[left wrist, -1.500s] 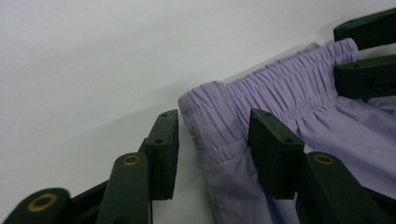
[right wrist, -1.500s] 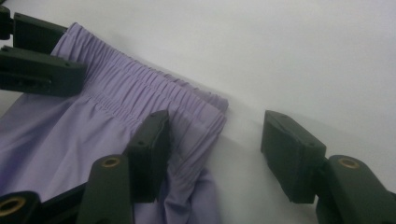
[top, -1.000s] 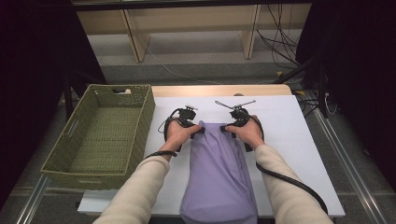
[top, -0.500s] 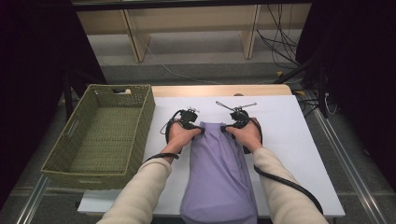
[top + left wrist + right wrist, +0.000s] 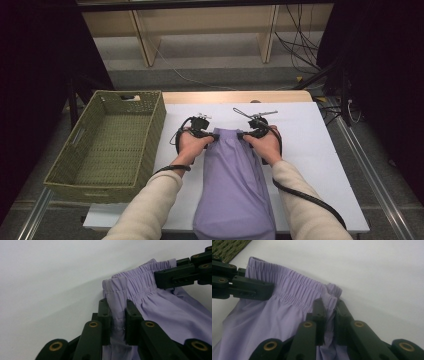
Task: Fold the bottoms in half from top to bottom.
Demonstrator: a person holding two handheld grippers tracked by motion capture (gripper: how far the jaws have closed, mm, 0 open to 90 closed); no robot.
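Note:
A lilac garment [image 5: 232, 185] with a gathered elastic waistband lies flat on the white table [image 5: 310, 135], its waistband at the far end. My left gripper [image 5: 209, 135] is shut on the waistband's left corner, and the fabric is pinched between its pads [image 5: 117, 305]. My right gripper [image 5: 243, 135] is shut on the right corner, with the cloth bunched between its pads [image 5: 329, 303]. Both pairs of jaws have just been closing on that fabric. Each gripper view shows the other gripper clamped on the far corner [image 5: 180, 277] [image 5: 249, 290].
A green woven basket [image 5: 160, 120] stands at the table's left side, close to my left hand; its corner [image 5: 227, 247] appears in the right gripper view. Bare white tabletop lies beyond the waistband and to the right. Cables trail from both grippers.

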